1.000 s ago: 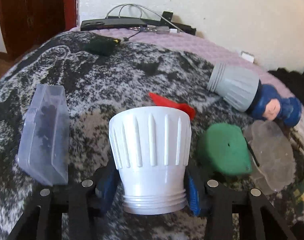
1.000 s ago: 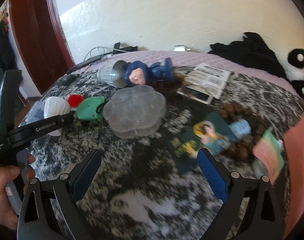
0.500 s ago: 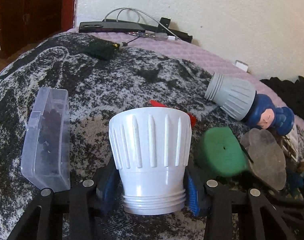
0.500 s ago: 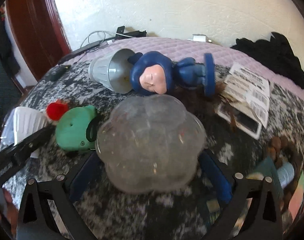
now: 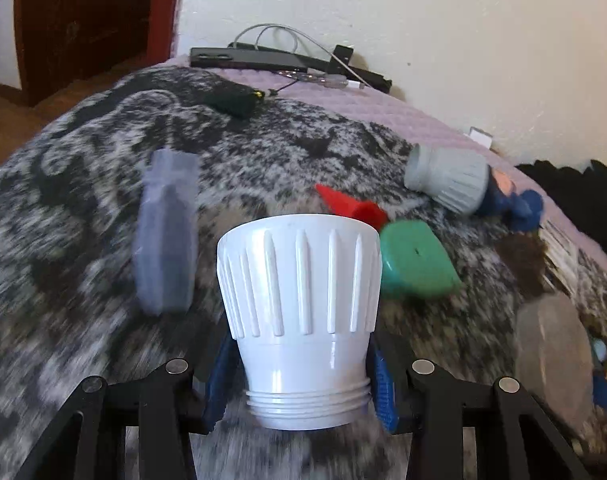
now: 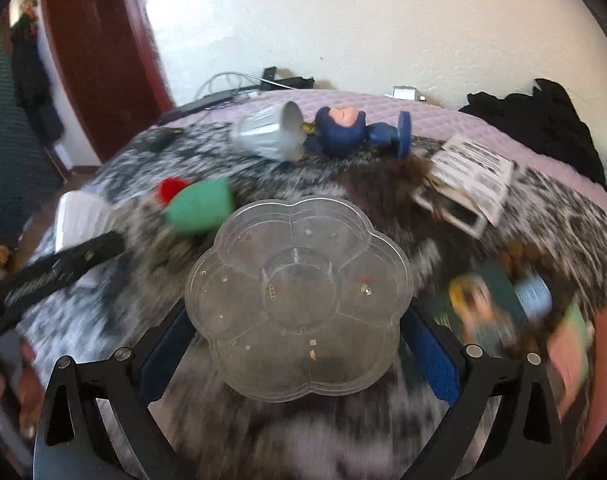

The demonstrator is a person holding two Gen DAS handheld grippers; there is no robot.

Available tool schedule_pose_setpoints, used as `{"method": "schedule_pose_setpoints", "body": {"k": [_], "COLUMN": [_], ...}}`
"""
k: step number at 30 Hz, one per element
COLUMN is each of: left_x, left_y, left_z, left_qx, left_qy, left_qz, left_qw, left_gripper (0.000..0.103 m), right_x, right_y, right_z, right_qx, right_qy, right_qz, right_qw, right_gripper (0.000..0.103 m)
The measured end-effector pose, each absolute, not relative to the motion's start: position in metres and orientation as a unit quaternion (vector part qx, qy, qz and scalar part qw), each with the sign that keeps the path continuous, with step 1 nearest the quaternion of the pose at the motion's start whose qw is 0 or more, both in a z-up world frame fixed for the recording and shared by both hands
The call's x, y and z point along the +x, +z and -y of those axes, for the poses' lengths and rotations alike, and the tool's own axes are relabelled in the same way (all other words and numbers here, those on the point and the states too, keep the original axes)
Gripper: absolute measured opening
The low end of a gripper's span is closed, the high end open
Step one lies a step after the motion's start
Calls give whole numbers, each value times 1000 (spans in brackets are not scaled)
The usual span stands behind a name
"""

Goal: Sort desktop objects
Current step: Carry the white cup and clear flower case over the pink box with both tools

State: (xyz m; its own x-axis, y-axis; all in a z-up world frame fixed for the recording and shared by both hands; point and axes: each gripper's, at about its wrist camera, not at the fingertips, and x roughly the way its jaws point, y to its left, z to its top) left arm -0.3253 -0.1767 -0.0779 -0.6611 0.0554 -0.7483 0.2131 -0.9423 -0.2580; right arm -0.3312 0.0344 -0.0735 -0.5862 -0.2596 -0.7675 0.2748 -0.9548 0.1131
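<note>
Home bedroom: blanket-covered bed (image 5: 83, 208), wooden door (image 5: 83, 20), charger cables (image 5: 287, 40).

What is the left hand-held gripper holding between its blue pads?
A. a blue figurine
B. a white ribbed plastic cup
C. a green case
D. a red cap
B. In the left wrist view the left hand-held gripper has both blue pads pressed against the narrow threaded end of the white ribbed cup, while the green case lies apart on the blanket.

Ribbed cup (image 5: 299, 300) sits between clear case (image 5: 165, 232) on its left and soft pouch (image 5: 417, 260) on its right; funnel (image 5: 353, 206) lies behind.
</note>
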Motion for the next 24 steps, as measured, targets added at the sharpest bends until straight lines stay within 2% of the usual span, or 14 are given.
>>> {"method": "schedule_pose_setpoints", "body": {"k": [6, 15, 24], "left_x": [-252, -150, -90], "left_y": [-29, 22, 55], "left_z": [136, 59, -6], "left_qx": [396, 374, 357], "left_qy": [-911, -922, -925], "left_qz": [-107, -96, -76], "left_qw": [35, -34, -104], "left_gripper": [48, 48, 48], "right_x": [-233, -121, -41], "right_y": [-38, 8, 57], "right_z": [-55, -114, -197], "right_qx": [409, 372, 331], "right_qy": [-897, -916, -937], "right_qz": [-4, 8, 49], "right_qw": [170, 152, 102], "right_gripper": [101, 101, 101]}}
